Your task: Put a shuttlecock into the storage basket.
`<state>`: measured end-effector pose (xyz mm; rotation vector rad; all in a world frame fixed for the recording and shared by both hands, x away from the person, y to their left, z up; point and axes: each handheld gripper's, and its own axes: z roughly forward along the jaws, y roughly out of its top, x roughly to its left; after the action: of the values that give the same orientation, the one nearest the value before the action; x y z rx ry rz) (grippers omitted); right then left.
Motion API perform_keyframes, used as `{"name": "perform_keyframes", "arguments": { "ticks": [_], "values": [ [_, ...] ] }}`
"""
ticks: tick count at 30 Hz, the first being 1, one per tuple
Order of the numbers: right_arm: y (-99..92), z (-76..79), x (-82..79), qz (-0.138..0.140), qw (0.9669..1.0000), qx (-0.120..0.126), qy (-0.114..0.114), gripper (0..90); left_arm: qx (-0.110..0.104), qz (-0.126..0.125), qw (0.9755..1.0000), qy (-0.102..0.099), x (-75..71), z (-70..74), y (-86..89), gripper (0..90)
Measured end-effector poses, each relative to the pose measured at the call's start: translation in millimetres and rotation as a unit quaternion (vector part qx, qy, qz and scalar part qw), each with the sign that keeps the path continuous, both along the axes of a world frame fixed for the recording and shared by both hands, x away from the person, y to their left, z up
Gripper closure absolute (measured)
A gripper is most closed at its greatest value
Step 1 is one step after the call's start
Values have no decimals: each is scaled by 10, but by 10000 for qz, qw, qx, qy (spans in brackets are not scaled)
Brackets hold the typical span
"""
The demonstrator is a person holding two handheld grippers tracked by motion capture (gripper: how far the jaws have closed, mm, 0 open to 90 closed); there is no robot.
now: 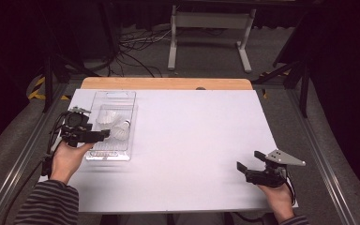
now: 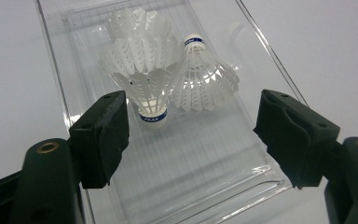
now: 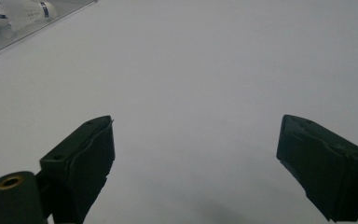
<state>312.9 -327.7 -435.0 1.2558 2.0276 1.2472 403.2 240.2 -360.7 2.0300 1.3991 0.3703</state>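
Two white feather shuttlecocks lie in a clear plastic tray (image 1: 102, 152) at the table's left. In the left gripper view, one shuttlecock (image 2: 142, 70) points its blue-banded cork toward me and the other shuttlecock (image 2: 203, 77) points its cork away; the tray (image 2: 177, 186) stretches below them. My left gripper (image 2: 193, 140) hovers over the tray's near part, jaws wide apart, nothing between them. In the high view, the left gripper (image 1: 93, 135) sits at the tray's left edge beside the shuttlecocks (image 1: 115, 125). My right gripper (image 1: 251, 160) rests open at the table's front right, over bare white surface (image 3: 196, 154).
The white table top (image 1: 192, 140) has a wooden strip (image 1: 166, 83) along its far edge. Metal rails run along both sides of the table. A white stand (image 1: 211, 33) and loose cables (image 1: 136, 47) are on the floor beyond. The tray's corner (image 3: 14, 23) appears far left in the right gripper view.
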Motion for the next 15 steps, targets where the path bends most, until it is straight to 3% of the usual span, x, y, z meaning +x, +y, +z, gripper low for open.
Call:
{"name": "perform_keyframes", "arguments": {
  "ticks": [12, 15],
  "values": [
    [-1, 0, -1, -10, 10000, 20, -1, 117, -19, -87, 9998, -198, -71, 2, 48, 247],
    [0, 0, -1, -10, 10000, 9, 0, 117, -109, -54, 9998, -185, -119, 16, 40, 246]
  ]
}}
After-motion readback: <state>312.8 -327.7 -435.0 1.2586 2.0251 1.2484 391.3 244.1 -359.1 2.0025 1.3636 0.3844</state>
